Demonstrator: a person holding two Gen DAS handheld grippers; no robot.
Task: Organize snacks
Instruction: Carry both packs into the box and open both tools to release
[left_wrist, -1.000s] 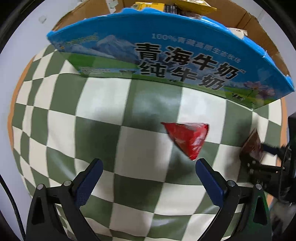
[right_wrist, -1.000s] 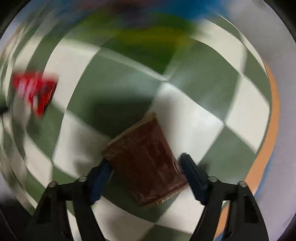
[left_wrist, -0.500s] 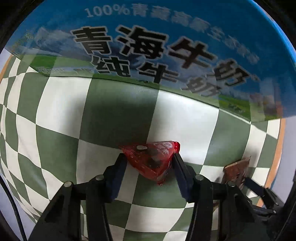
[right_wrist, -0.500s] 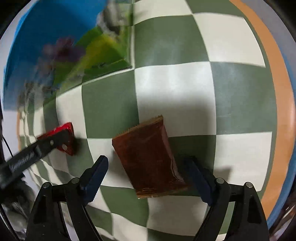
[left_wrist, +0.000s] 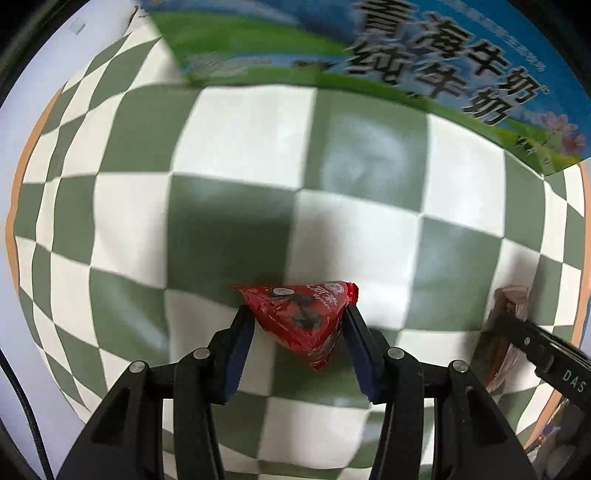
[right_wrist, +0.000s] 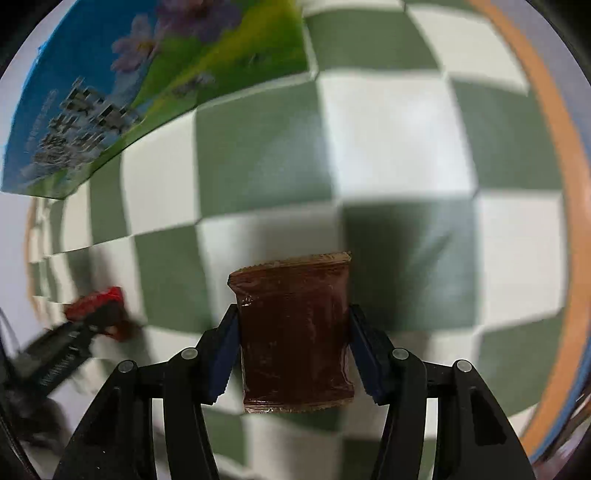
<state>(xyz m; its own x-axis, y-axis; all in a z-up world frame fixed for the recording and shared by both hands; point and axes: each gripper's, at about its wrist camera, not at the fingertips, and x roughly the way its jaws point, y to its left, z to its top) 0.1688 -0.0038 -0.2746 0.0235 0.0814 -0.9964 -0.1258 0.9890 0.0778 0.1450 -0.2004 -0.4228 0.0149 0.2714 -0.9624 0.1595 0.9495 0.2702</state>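
Red snack (left_wrist: 301, 319) pinched in left claw (left_wrist: 299, 317)

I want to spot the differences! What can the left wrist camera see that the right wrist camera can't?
Only the left view shows the red snack's printed front, pinched in the left gripper. Only the right view shows the brown snack's whole face, with the right gripper closing on its sides. Both show the checkered cloth, the blue milk box and both snacks.
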